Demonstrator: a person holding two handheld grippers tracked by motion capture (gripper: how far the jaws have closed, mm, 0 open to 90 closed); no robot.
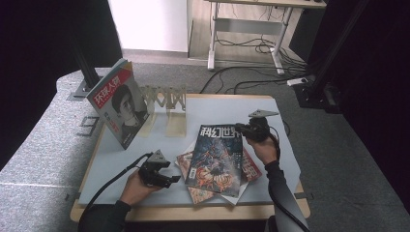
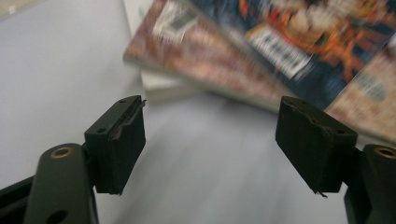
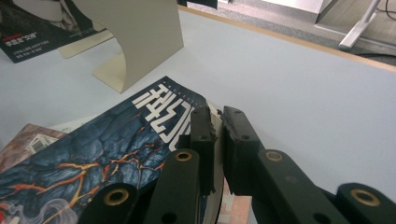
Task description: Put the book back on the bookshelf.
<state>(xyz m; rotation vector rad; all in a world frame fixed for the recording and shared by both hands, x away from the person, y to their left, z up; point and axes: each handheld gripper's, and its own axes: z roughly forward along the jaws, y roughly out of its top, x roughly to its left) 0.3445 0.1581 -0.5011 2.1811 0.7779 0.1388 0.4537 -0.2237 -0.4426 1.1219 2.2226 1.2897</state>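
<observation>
A blue magazine with white title characters [image 1: 217, 157] tops a loose stack in the middle of the table [image 1: 121, 164]. My right gripper [image 1: 240, 130] is shut on its far right corner. In the right gripper view the jaws [image 3: 217, 116] pinch that cover [image 3: 107, 140] at its edge, which is raised off the pile. My left gripper [image 1: 175, 179] stands open just left of the stack, low over the table. In the left gripper view its pads [image 2: 119, 140] have nothing between them, and the blurred magazines [image 2: 261, 56] lie ahead.
A red-titled portrait magazine [image 1: 118, 104] leans upright at the back left against beige bookends [image 1: 167, 104]. Reddish magazines [image 1: 200, 193] lie under the blue one near the table's front edge. Desk legs and cables [image 1: 251, 48] sit on the floor beyond.
</observation>
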